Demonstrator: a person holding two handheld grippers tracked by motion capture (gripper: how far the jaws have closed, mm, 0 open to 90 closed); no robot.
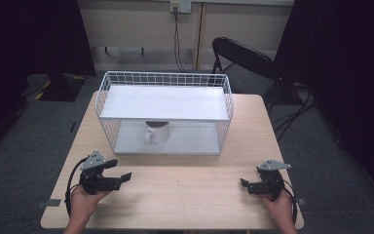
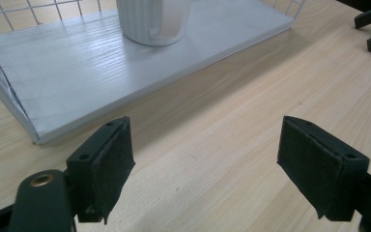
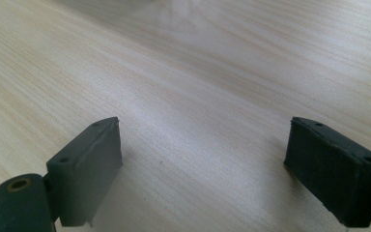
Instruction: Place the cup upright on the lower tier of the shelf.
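1. A white mug [image 1: 156, 132] stands upright on the bottom board of a white wire rack [image 1: 164, 80], under the rack's top shelf [image 1: 164, 102].
2. The rack sits on the wooden counter [image 1: 185, 195], on the far side from the person.
3. The mug's handle points out toward the person, at the open front of the rack.
4. The left gripper [image 1: 121, 179] rests low over the counter near the left front edge. Its jaws are spread wide and have nothing between them.
5. The right gripper [image 1: 243, 184] rests near the right front edge. Its jaws are spread wide too, with only bare wood between them.
6. In the left gripper view the mug [image 2: 153, 19] lies ahead of the jaws and a bit to one side, well apart from them.
7. The left gripper looks nearer to the mug than the right one, and it already points that way.
8. A reach for the mug would likely go forward, low, under the top shelf.
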